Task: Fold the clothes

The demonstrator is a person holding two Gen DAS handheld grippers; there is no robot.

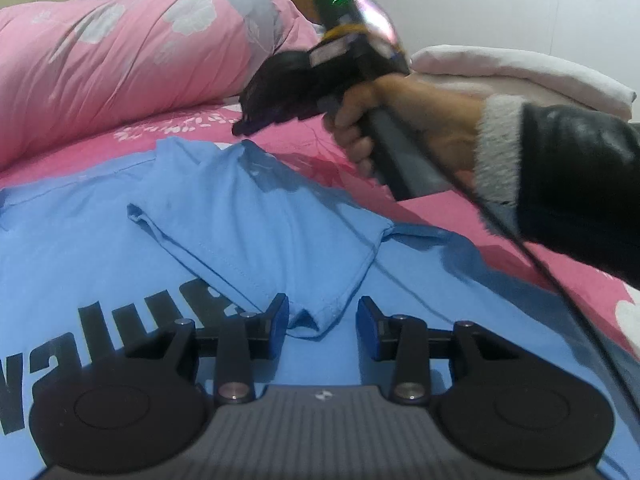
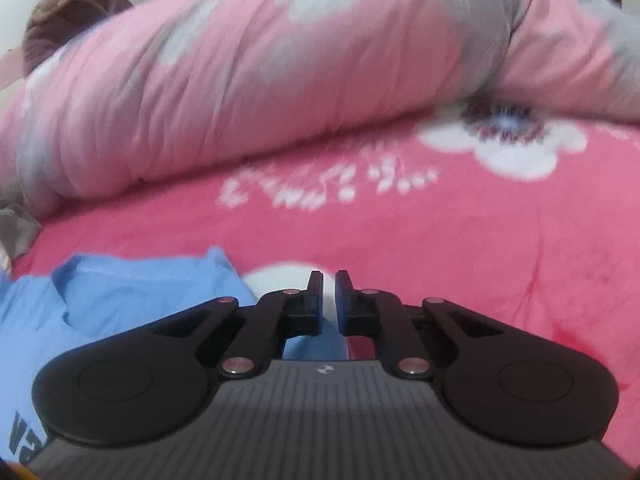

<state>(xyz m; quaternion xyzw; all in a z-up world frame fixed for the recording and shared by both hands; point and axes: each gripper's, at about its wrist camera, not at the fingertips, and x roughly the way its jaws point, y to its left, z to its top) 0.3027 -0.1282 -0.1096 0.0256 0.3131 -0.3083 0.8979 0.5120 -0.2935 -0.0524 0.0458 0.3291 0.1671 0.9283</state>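
- Blue T-shirt (image 1: 120,248) lies flat on the pink bedsheet (image 1: 320,148), one sleeve (image 1: 256,224) folded in over the body.
- Left gripper (image 1: 322,320) hovers at the sleeve hem, jaws apart, gripping nothing.
- Right gripper (image 2: 329,300) is over the sheet, nearly closed, empty.
- Next, likely the other sleeve: needs a clean pinch.

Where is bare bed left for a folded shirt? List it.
Free: pink sheet between the rolled quilt and the blue T-shirt. Crowded: the T-shirt's folded sleeve by the left tongs; pale folded bedding far right.
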